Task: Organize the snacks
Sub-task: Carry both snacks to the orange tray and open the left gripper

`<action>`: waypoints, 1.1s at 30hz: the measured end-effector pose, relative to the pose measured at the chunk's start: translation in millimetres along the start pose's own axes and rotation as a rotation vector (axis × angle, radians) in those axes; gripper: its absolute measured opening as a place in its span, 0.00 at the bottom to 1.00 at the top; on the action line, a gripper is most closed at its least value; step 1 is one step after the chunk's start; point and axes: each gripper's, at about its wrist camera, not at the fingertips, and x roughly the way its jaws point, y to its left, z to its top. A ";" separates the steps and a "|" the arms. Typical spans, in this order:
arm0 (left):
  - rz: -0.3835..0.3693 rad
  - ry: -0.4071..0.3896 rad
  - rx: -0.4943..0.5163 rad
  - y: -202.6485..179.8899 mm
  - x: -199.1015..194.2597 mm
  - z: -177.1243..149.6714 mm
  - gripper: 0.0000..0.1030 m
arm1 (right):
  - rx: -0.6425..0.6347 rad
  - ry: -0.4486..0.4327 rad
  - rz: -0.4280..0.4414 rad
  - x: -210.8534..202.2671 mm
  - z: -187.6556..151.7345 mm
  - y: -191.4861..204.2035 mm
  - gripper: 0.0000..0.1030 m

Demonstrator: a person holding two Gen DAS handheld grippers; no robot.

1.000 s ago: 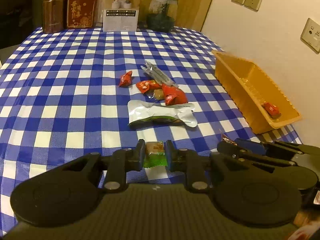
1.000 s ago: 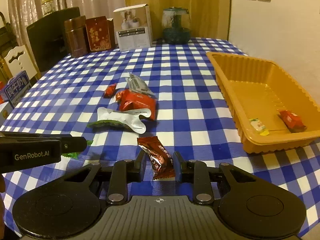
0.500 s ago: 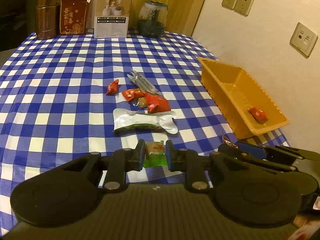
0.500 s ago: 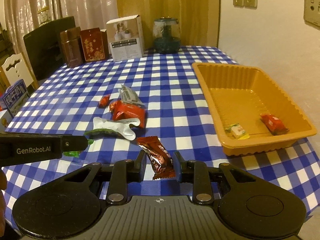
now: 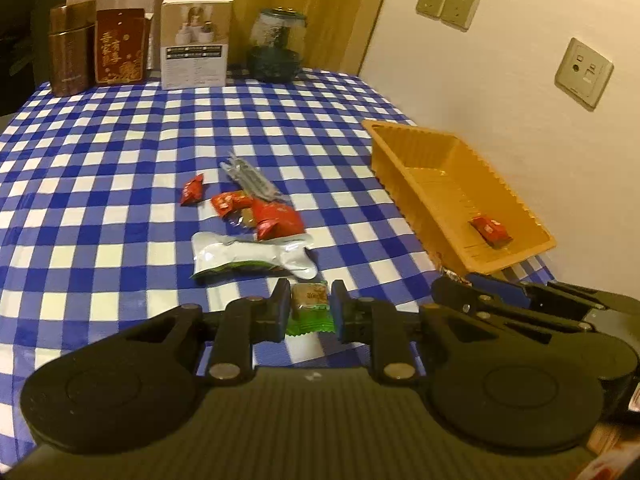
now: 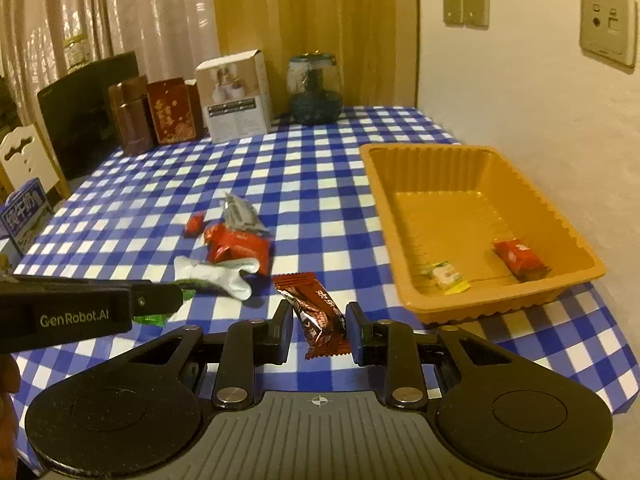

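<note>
both grippers loaded, carry-to-tray step in hand.

left gripper (image 5: 309, 312): jaws clamped on green-wrapped candy (image 5: 310, 309), pinched by its sides, off the cloth. right gripper (image 6: 319, 325): jaws clamped on brown choc bar (image 6: 316, 312), bar sticks up out of the jaws toward 11 o'clock, tail hangs below the pads.

orange tray (image 6: 404, 216) sits at 2 o'clock of the right grip, hard by the wall, at the table's right edge. already in it: red pkt (image 6: 518, 255) + small yellow-green candy (image 6: 446, 276), both at the near end. far end bare.

left on the checked cloth (image 5: 100, 184), pile at 11-12 o'clock of the left grip: white pouch (image 5: 248, 254), big red pkt (image 5: 280, 220), small red candy (image 5: 193, 189), another red one (image 5: 227, 202), silver wrapper (image 5: 250, 178). so approx 2 in, 2 in hand, 5 to go.

next, imo: right goes first, it's nearer. swing to 2 o'clock, clear the fluted rim, let go over bare floor mid-tray. left gripper must cross behind/over the right one to reach the tray, so stagger them or they'll knock. bar is held off-centre, may twist on release; drop low.

boxes + jar at the far edge: not snacks to move as far as i can tell, ignore.
</note>
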 end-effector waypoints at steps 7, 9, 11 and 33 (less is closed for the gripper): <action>-0.051 -0.009 0.022 -23.7 6.6 13.6 0.18 | 0.044 -0.034 -0.052 -10.3 15.7 -27.1 0.28; -0.070 -0.010 0.020 -31.2 10.3 18.8 0.18 | 0.057 -0.040 -0.070 -12.3 20.4 -37.6 0.28; -0.089 -0.012 0.024 -40.2 14.5 24.6 0.18 | 0.073 -0.049 -0.089 -14.9 24.9 -48.9 0.28; -0.223 0.008 0.090 -118.7 66.6 71.0 0.18 | 0.176 -0.067 -0.175 -5.9 56.6 -138.6 0.28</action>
